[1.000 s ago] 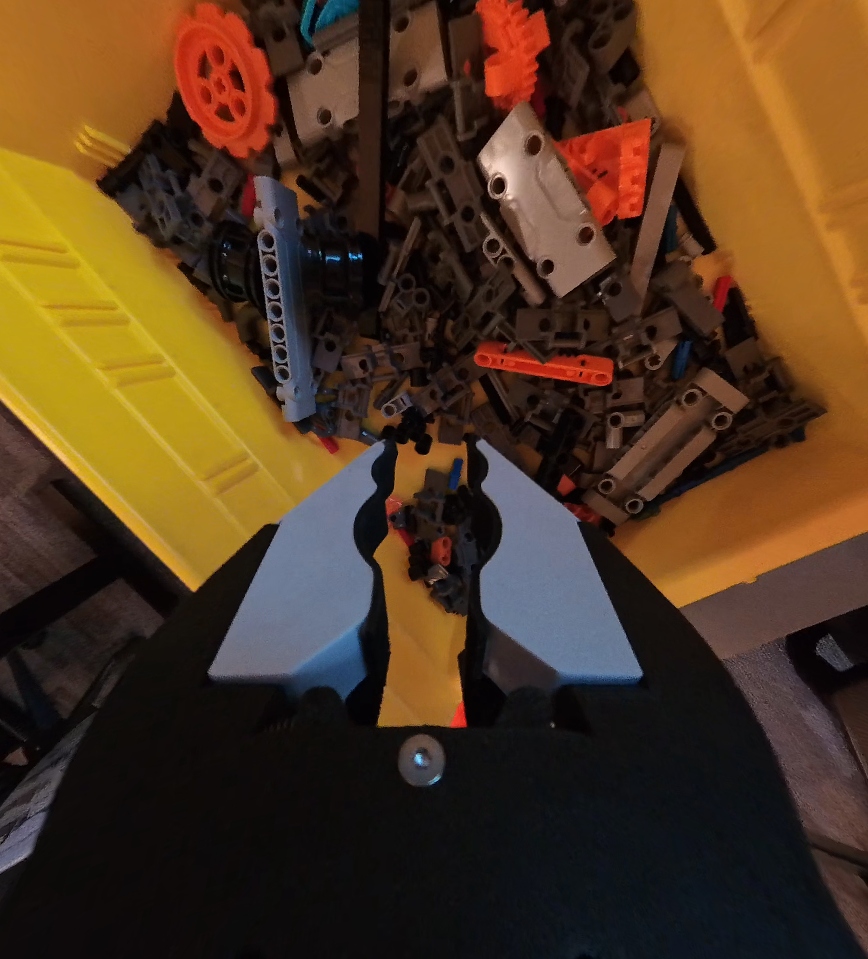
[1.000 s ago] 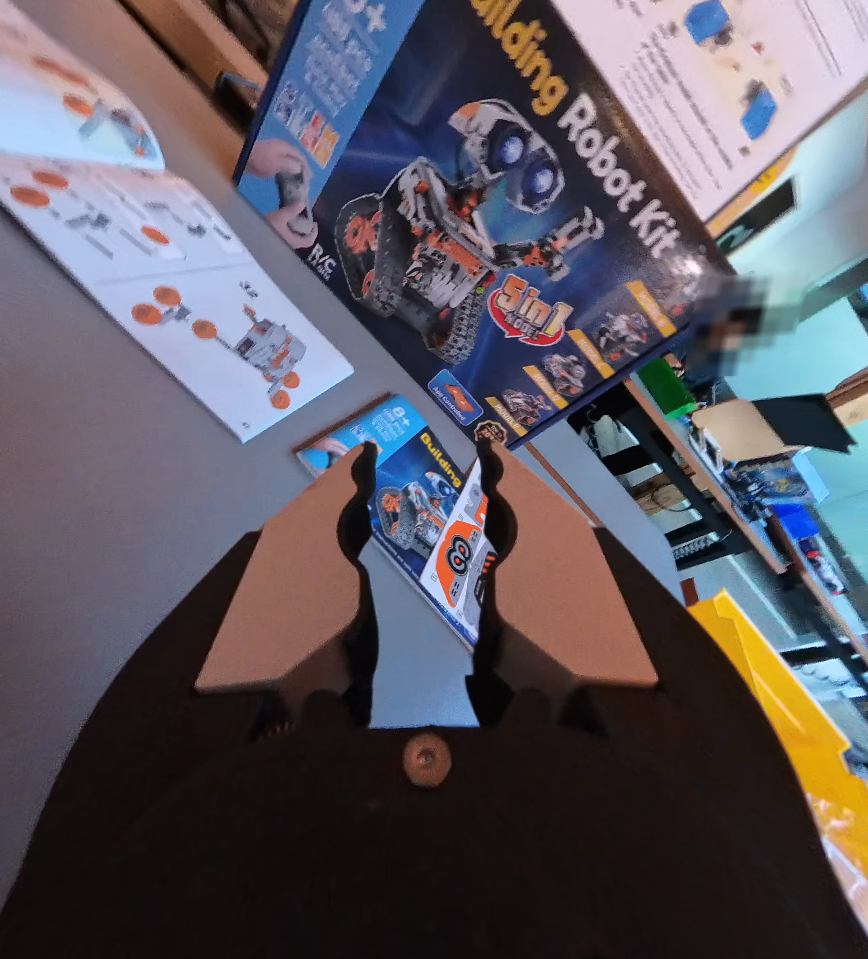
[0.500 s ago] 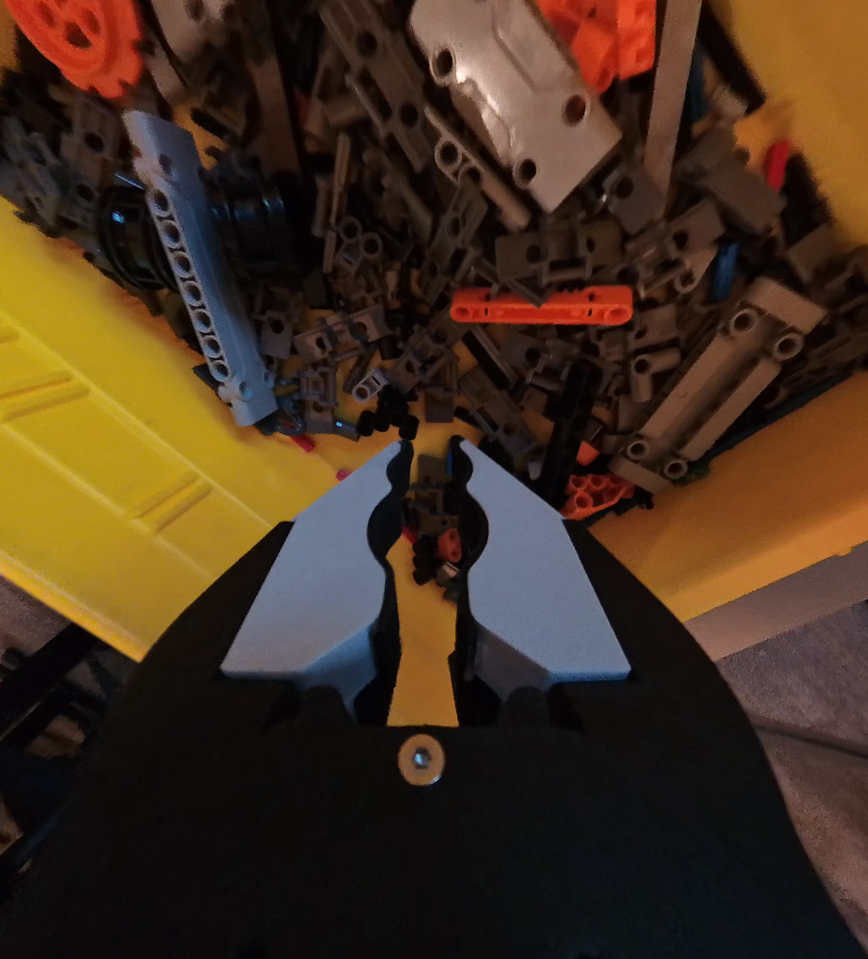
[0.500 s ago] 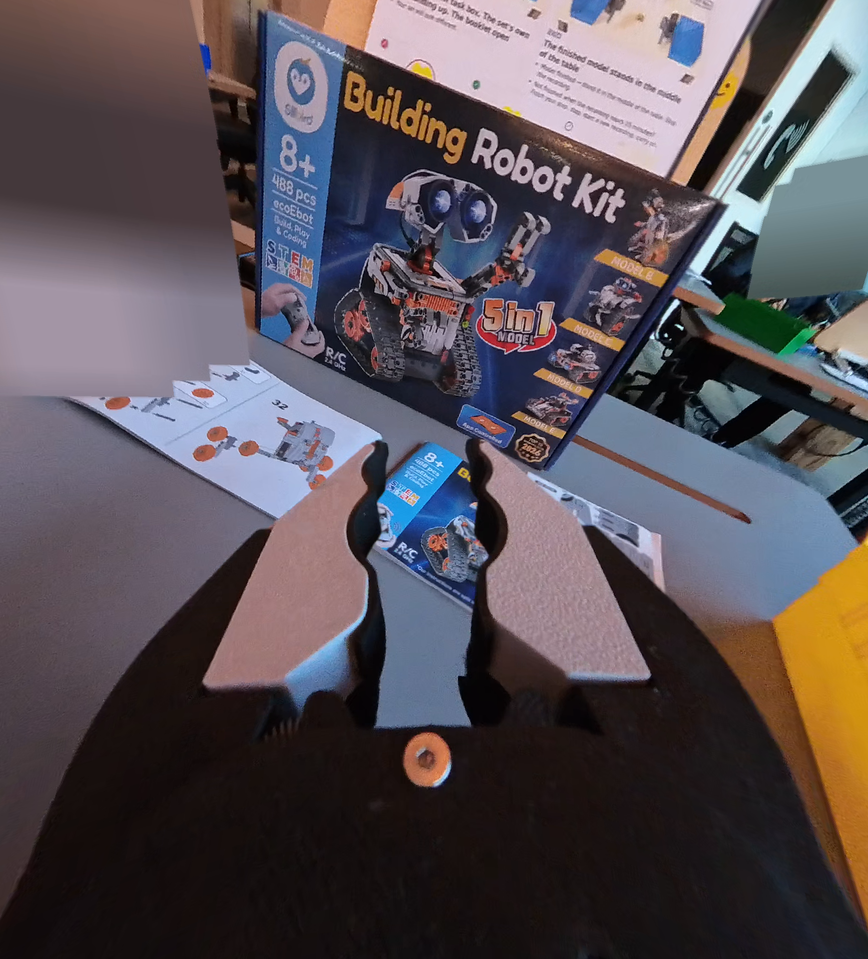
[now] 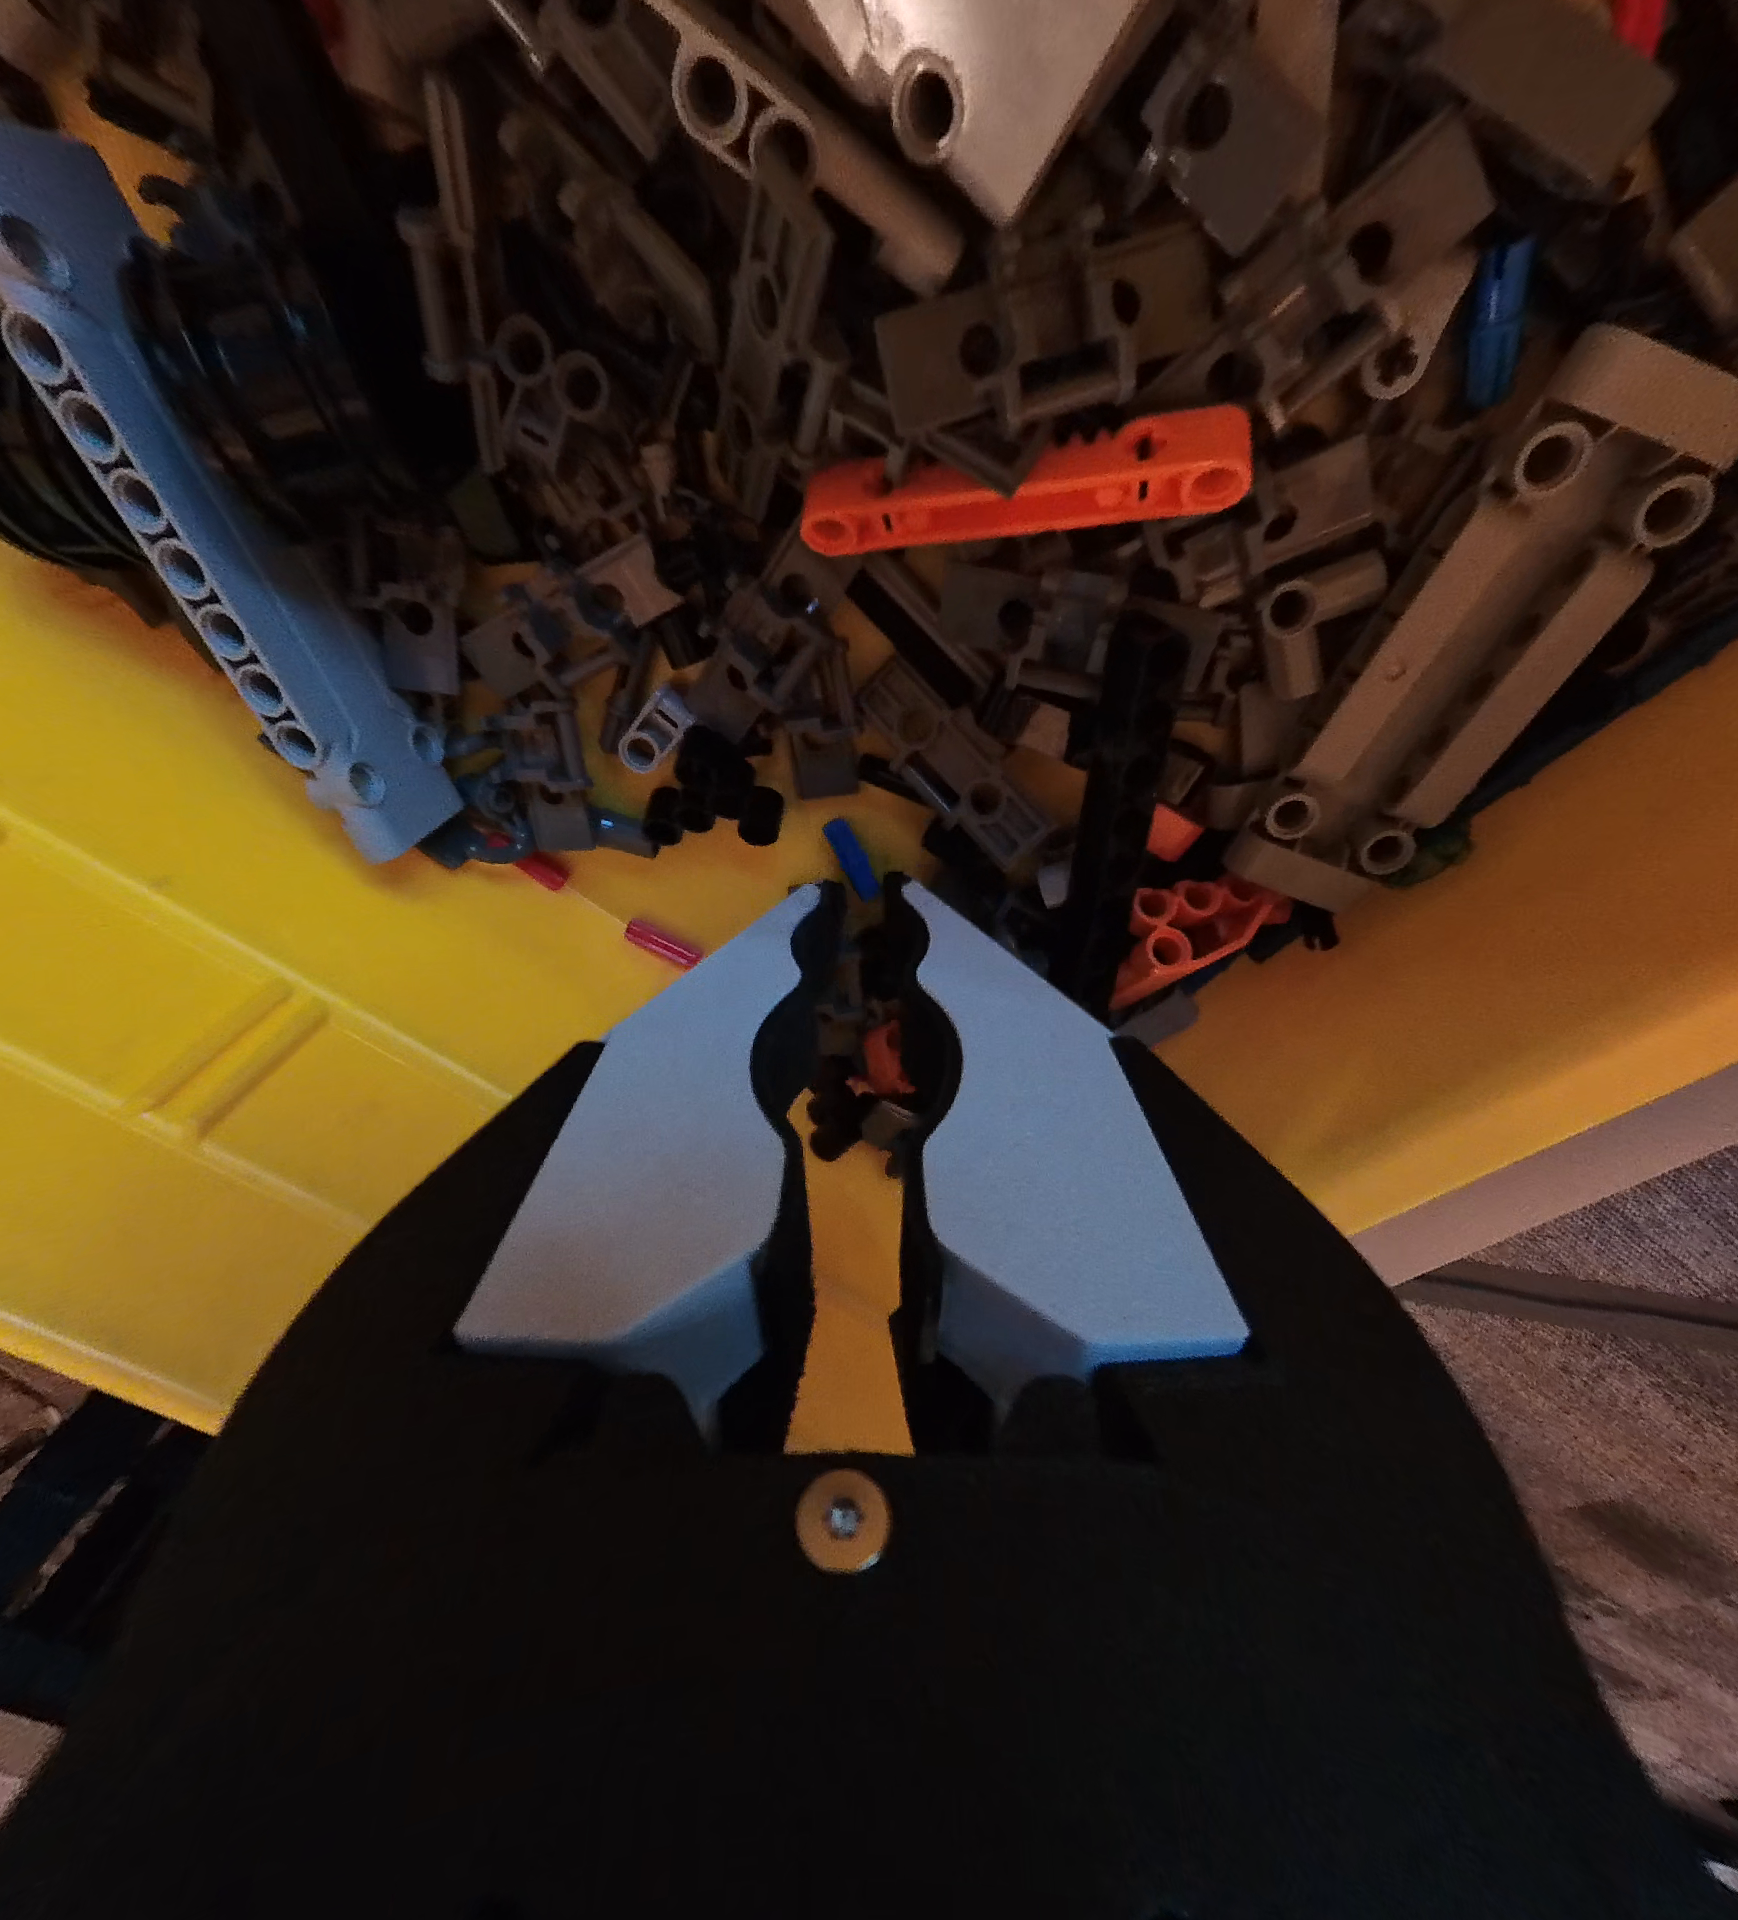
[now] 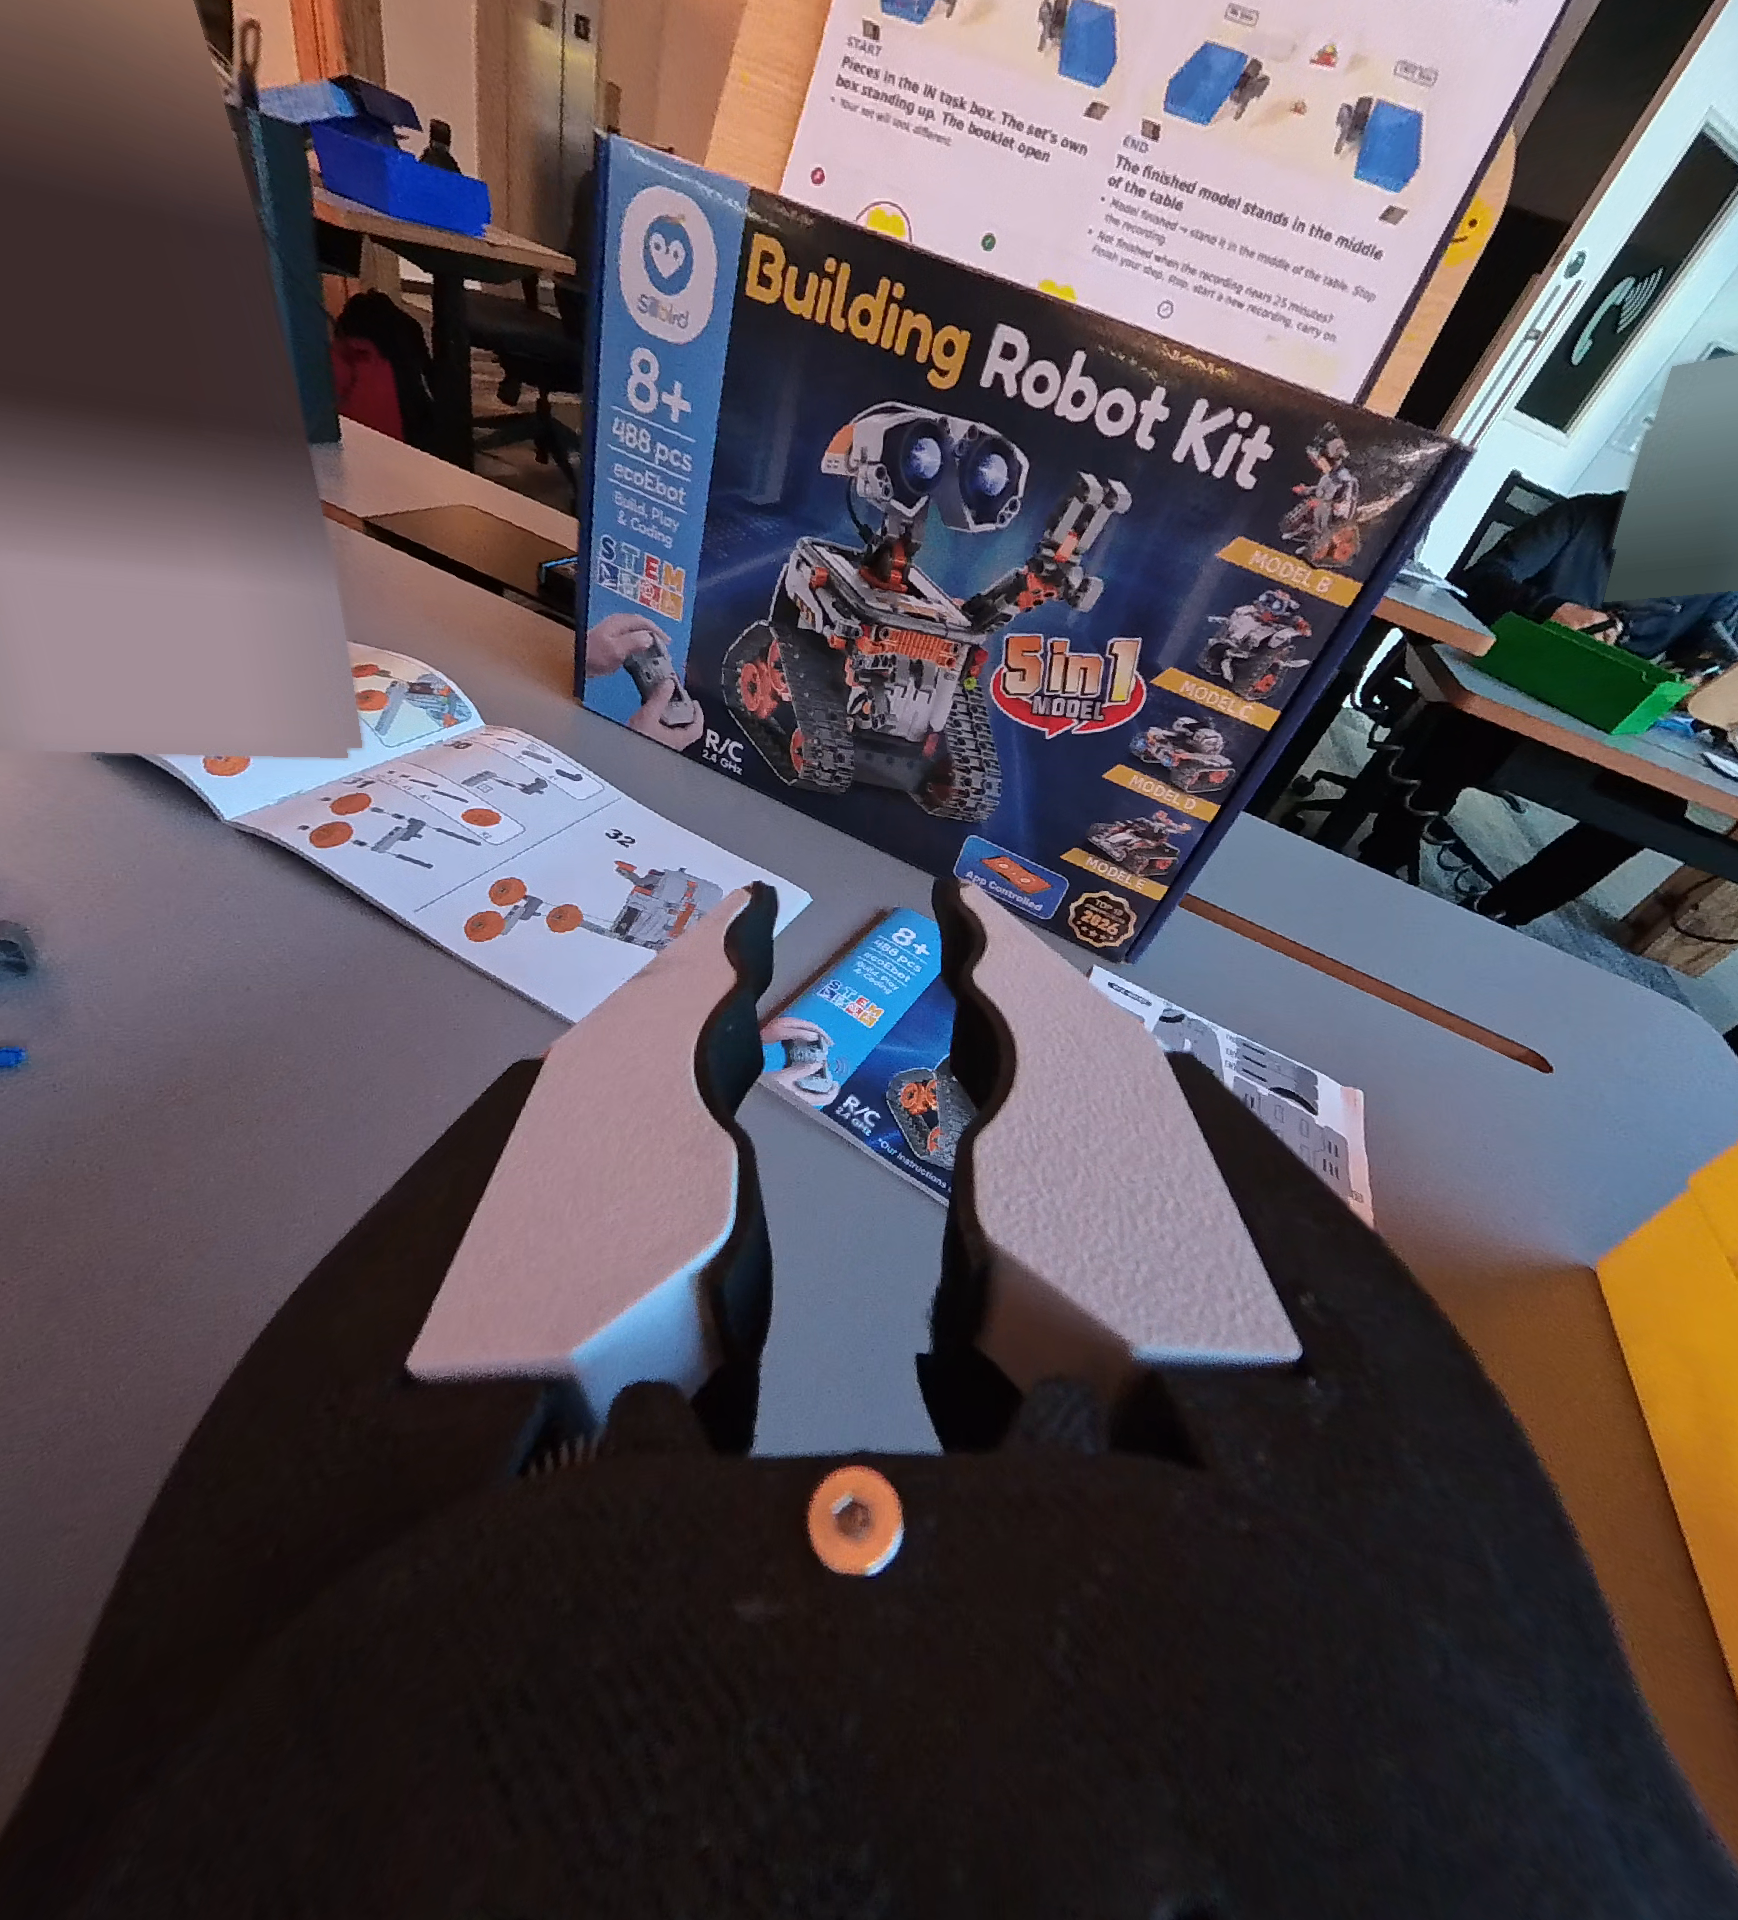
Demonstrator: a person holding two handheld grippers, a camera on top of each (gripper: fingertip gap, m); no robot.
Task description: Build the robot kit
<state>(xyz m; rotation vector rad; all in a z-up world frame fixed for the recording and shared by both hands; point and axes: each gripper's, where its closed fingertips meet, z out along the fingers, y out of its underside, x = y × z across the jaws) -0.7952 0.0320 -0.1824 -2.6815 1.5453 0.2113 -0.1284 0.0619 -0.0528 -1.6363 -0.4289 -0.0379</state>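
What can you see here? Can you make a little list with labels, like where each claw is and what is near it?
Left gripper: jaws nearly closed, no grip evident, down inside the yellow bin
Nearest its tips: small blue pin, tiny dark pieces
In bin: orange beam, long grey beam with holes, many grey parts
Right gripper: jaws open, empty, above grey table
Ahead of it: small booklet, open instruction booklet, upright kit box

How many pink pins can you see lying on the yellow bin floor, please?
2: one pink pin by the light grey beam's end, another beside the left hand-held gripper. The pile may hide more.
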